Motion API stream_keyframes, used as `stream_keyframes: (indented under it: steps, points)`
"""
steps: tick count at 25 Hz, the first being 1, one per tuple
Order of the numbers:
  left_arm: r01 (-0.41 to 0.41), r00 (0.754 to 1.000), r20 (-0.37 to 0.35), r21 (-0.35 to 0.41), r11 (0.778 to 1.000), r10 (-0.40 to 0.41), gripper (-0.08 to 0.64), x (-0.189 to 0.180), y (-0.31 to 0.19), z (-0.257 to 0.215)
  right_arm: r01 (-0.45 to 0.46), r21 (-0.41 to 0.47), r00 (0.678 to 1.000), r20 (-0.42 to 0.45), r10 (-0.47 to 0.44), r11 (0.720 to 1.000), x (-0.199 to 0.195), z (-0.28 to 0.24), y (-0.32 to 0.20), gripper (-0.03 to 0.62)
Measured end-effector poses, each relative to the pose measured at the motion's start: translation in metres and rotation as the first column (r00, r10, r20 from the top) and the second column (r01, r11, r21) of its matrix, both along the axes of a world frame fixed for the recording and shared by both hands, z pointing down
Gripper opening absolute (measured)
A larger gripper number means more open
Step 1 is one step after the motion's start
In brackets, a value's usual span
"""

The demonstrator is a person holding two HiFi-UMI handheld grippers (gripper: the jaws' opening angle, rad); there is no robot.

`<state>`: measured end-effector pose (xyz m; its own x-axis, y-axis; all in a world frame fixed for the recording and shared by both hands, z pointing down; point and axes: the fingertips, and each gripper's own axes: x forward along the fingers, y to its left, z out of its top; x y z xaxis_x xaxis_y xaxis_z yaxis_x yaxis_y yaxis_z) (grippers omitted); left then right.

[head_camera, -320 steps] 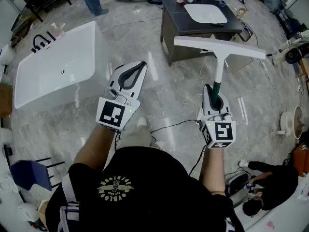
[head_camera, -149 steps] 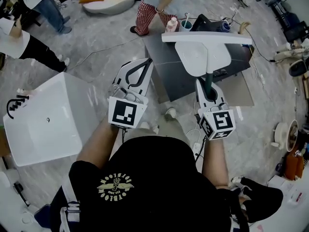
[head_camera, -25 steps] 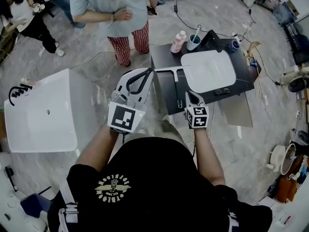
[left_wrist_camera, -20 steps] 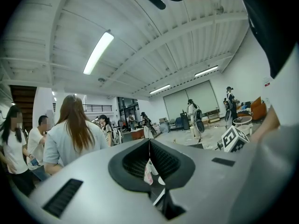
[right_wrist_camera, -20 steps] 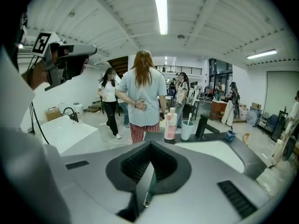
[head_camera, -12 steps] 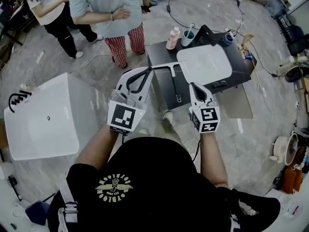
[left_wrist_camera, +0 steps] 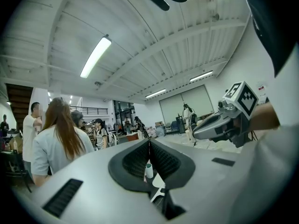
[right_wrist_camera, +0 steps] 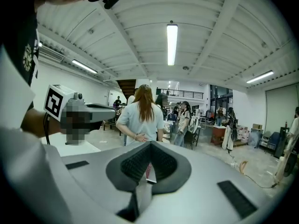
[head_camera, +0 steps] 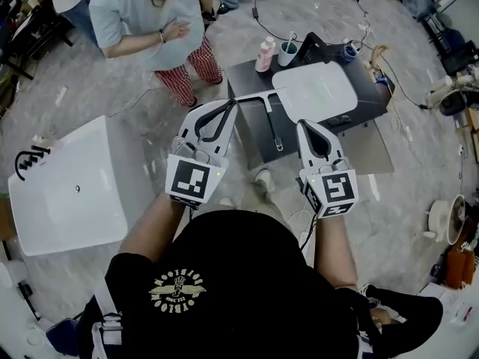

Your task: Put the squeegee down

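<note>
The squeegee (head_camera: 263, 97) lies flat on the dark cabinet top (head_camera: 251, 137), its white blade at the far side and its thin handle pointing toward me. Neither gripper touches it. My right gripper (head_camera: 301, 123) hovers above and to the right of the handle, shut with nothing in it; in the right gripper view its pads (right_wrist_camera: 150, 143) meet. My left gripper (head_camera: 230, 103) is held level just left of the blade, also shut and empty, with its pads (left_wrist_camera: 149, 141) together.
A white basin (head_camera: 314, 88) sits in the cabinet beside the squeegee, with a pink bottle (head_camera: 263, 54) and a cup (head_camera: 288, 52) behind. A white bathtub (head_camera: 67, 193) stands at left. A person (head_camera: 150, 21) stands beyond the cabinet. Cables cross the floor.
The squeegee, earlier upright in my right gripper, now lies on the cabinet. Over the last second my right gripper rose toward the camera, away from the handle. The left gripper barely shifted.
</note>
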<state>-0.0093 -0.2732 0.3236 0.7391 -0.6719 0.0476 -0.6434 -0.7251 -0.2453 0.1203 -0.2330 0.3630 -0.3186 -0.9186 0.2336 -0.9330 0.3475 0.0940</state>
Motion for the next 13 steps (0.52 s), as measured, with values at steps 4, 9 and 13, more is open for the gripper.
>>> stream_keyframes:
  steps: [4,9,13]
  points:
    - [-0.012,1.0,-0.022,0.017,1.0,0.013,0.025,-0.005,0.009,-0.007,0.007,0.014,1.0,0.006,-0.007,1.0,-0.01,-0.006,0.009,0.028]
    - [-0.013,1.0,-0.017,0.017,1.0,0.013,0.023,-0.015,0.017,-0.009,0.01,0.016,1.0,0.019,-0.01,1.0,-0.019,-0.008,0.017,0.028]
    - [-0.012,1.0,-0.017,0.004,1.0,0.012,0.025,-0.019,0.02,-0.005,0.015,0.013,1.0,0.018,-0.015,1.0,-0.026,-0.006,0.022,0.028]
